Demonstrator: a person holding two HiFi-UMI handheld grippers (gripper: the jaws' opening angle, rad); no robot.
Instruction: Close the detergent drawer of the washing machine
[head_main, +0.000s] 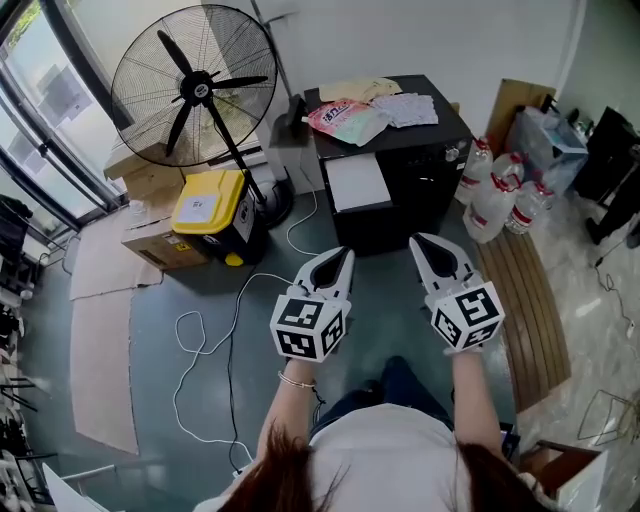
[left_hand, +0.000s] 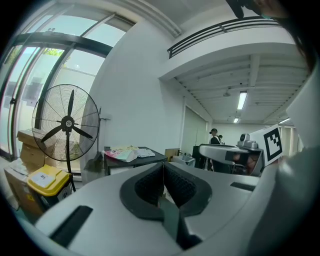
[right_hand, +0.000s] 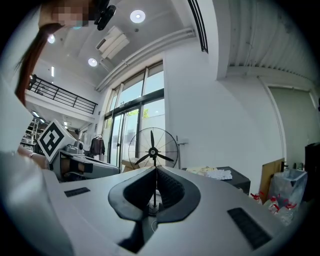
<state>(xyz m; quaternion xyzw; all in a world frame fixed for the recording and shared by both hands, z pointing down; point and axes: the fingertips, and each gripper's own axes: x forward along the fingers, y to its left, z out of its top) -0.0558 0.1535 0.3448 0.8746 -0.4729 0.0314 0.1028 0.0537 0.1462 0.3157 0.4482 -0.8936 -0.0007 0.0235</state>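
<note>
A: Where did the head view sit?
B: Above the person, facing steeply down; fan (head_main: 195, 88) upper left, machine (head_main: 445, 130) upper centre, both well off.
A: The gripper views?
B: Low, each looking about level along its own jaws. Both shared fan and machine with it. The left one caught the right gripper (left_hand: 201, 148) at right; the right one, the left gripper (right_hand: 116, 171) at left.

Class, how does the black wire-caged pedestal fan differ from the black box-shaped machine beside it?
The pedestal fan is a round cage on a thin pole; the box-shaped machine is a solid block. The machine bears packets; the fan carries nothing. Both are black.
</note>
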